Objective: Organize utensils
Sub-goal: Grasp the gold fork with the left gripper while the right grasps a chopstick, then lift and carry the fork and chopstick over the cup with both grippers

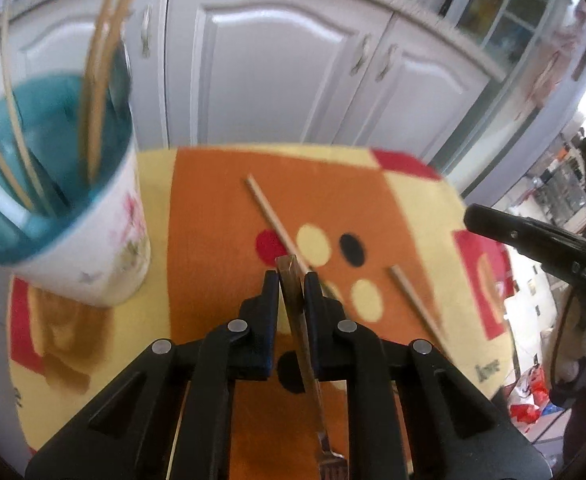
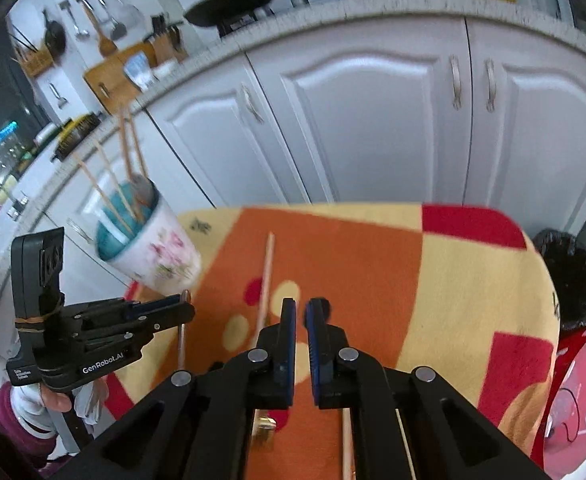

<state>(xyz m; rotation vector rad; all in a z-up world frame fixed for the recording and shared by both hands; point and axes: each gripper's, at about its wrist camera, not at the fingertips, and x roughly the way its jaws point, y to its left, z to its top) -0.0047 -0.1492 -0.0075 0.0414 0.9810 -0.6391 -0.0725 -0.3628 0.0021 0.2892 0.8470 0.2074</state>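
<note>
**Operator:** What does my left claw have?

**Spotter:** Your left claw (image 1: 291,278) is clamped narrow on a fork (image 1: 289,269). The handle end pokes out just past the fingertips and the tines (image 1: 331,464) hang back under the claw. I judge you grip it high on the handle so the tines go into the cup first.

**Operator:** And the right one?

**Spotter:** Your right claw (image 2: 300,308) is drawn almost together with nothing between the pads. It hangs free over the tablecloth (image 2: 373,264), probably keeping out of the way.

**Operator:** What is left to gather?

**Spotter:** Just beyond the left fingertips one chopstick (image 1: 277,224) lies loose on the cloth. A second chopstick (image 1: 417,304) lies off to their right, apart from the first. Both lie flat, so expect to pinch low.

**Operator:** Where is the cup?

**Spotter:** The flowered cup (image 1: 93,248) stands ahead and to the left of the left claw, with standing chopsticks (image 1: 93,112) leaning on its rim. Aim the fork between them. The white cabinet doors (image 1: 273,80) lie beyond
</note>
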